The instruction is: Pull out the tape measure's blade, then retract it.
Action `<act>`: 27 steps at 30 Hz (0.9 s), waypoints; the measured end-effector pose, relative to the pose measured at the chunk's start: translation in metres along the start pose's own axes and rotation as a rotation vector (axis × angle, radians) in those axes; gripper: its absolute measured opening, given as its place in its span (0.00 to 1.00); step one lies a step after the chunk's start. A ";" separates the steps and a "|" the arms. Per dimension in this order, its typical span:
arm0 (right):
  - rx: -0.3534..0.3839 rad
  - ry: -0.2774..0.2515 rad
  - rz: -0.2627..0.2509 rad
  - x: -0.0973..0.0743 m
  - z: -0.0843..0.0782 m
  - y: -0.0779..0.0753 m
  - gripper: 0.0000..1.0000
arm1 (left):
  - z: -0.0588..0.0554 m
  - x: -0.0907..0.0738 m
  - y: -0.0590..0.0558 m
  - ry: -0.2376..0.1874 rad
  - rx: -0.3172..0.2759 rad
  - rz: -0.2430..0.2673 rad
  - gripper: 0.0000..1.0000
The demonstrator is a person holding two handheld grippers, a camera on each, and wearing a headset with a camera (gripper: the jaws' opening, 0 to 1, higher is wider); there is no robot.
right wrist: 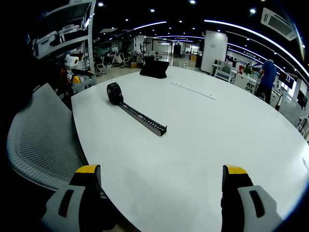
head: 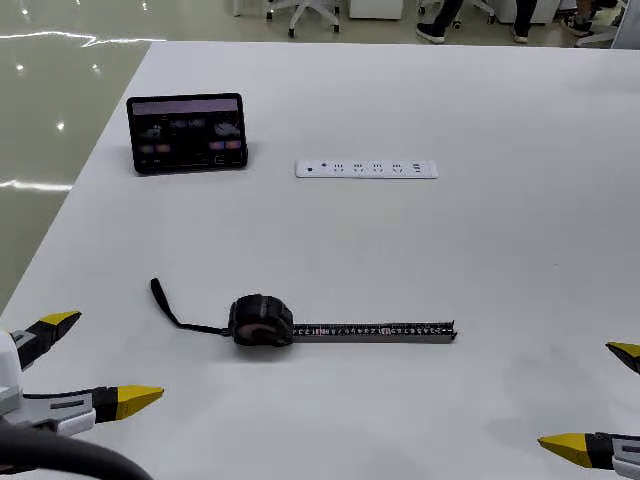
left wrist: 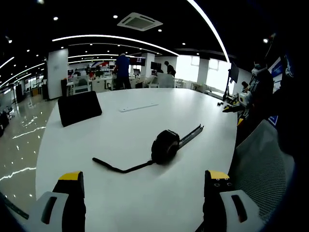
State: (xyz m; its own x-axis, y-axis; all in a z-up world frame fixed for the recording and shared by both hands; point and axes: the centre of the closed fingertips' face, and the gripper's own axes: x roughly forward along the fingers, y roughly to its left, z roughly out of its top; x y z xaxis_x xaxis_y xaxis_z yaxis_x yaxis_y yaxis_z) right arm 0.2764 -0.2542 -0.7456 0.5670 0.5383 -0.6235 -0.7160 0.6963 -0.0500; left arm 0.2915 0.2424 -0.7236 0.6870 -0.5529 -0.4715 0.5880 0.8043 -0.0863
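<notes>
Tape (head: 262, 321) sits near the middle of the table (head: 420, 250), with the blade (head: 375, 331) drawn out flat to my right and the hook (head: 452, 331) lying free. The strap (head: 170, 308) trails off to my left. The pull looks done, so I judge retraction to be the step in hand.

Method: the left gripper (head: 105, 358) clamps across the case so it cannot skid. The right gripper (head: 592, 398) takes the blade near the hook and feeds it back under control — no free snap, which could whip the blade or jerk the case. If the blade is locked it must be freed first; I cannot tell from here.

Fingers: the left pair is spread wide, holding and touching nothing, low and left of the strap. The right pair is equally wide and empty — well right of the hook and nearer me. The tablet (head: 187, 132) and power strip (head: 366, 169) sit far back, clear of the work.
</notes>
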 end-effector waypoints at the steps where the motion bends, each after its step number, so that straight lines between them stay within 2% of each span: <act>1: 0.000 -0.003 0.001 0.000 0.001 0.000 1.00 | 0.000 0.001 -0.001 0.002 0.001 -0.003 1.00; 8: -0.009 -0.008 0.004 0.003 0.008 0.000 1.00 | 0.006 0.005 -0.001 -0.003 0.009 -0.003 1.00; 15: -0.026 -0.018 0.012 0.007 0.016 0.003 1.00 | 0.013 0.011 -0.008 0.010 0.032 -0.015 1.00; 17: -0.051 0.000 0.005 0.009 0.017 0.001 1.00 | 0.009 0.015 -0.012 0.044 0.046 -0.025 1.00; 18: -0.068 0.020 0.010 0.011 0.016 -0.001 1.00 | 0.008 0.018 -0.015 0.056 0.031 -0.027 1.00; 23: -0.103 0.044 0.037 0.016 0.021 -0.003 1.00 | 0.016 0.029 -0.027 0.047 0.007 -0.032 1.00; 27: -0.130 0.054 0.058 0.024 0.027 -0.009 1.00 | 0.025 0.048 -0.033 0.030 -0.001 -0.013 1.00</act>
State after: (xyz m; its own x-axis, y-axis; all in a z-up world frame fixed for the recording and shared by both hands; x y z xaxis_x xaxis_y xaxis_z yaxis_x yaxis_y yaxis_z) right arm 0.3077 -0.2344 -0.7389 0.5025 0.5472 -0.6694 -0.7958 0.5953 -0.1108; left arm 0.3150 0.1839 -0.7215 0.6661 -0.5565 -0.4966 0.5965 0.7972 -0.0933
